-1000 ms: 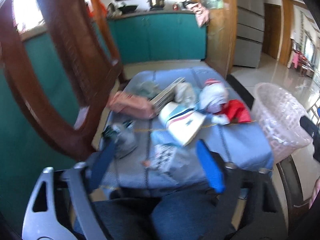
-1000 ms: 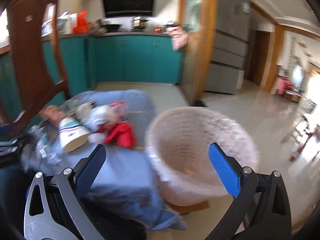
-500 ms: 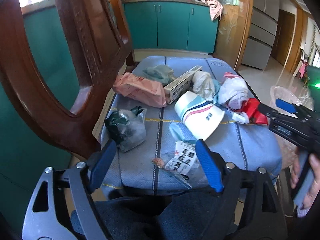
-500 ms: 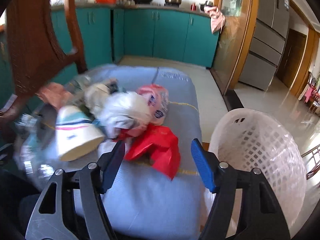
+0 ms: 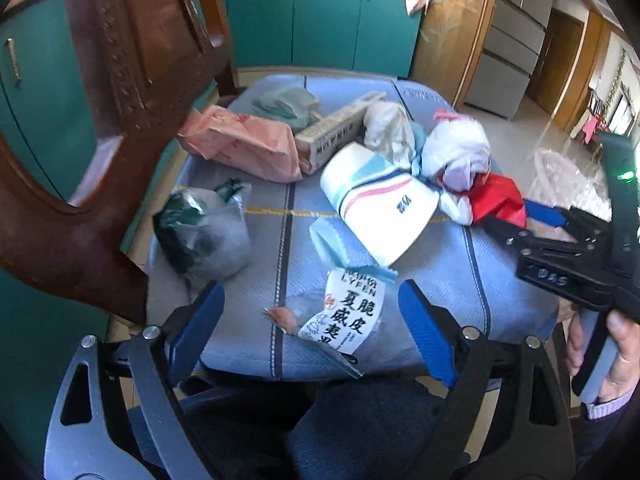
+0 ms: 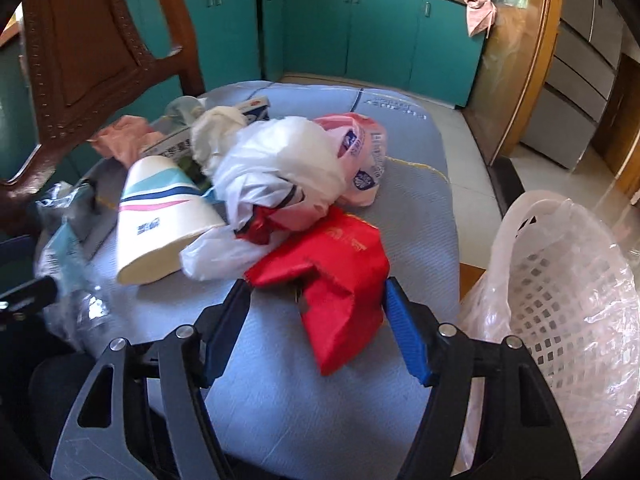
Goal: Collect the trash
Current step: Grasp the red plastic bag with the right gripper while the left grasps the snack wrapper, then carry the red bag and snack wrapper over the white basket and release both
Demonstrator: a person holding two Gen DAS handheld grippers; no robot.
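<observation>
Trash lies on a blue cushion [image 5: 500,280]: a clear wrapper with a white label [image 5: 352,316], a paper cup [image 5: 376,208] on its side, a white plastic bag [image 6: 280,168], a red bag [image 6: 332,264], a pink bag [image 5: 244,144], a carton [image 5: 336,132] and a grey-green bag [image 5: 204,228]. My left gripper [image 5: 312,320] hovers over the labelled wrapper. Its jaws are opening and stand either side of the wrapper without pressing it. My right gripper [image 6: 316,308] straddles the red bag, which still lies on the cushion; its pads sit at the bag's edges.
A white lattice basket [image 6: 568,300] lined with clear plastic stands on the floor to the right of the cushion. A dark wooden chair back [image 5: 120,80] rises at the left. Teal cabinets [image 6: 380,40] line the far wall. A hand [image 5: 616,340] holds the right gripper's handle.
The right gripper swung left from over the basket to the red bag and its jaws narrowed. The left gripper sank closer to the labelled wrapper with its jaws widening.
</observation>
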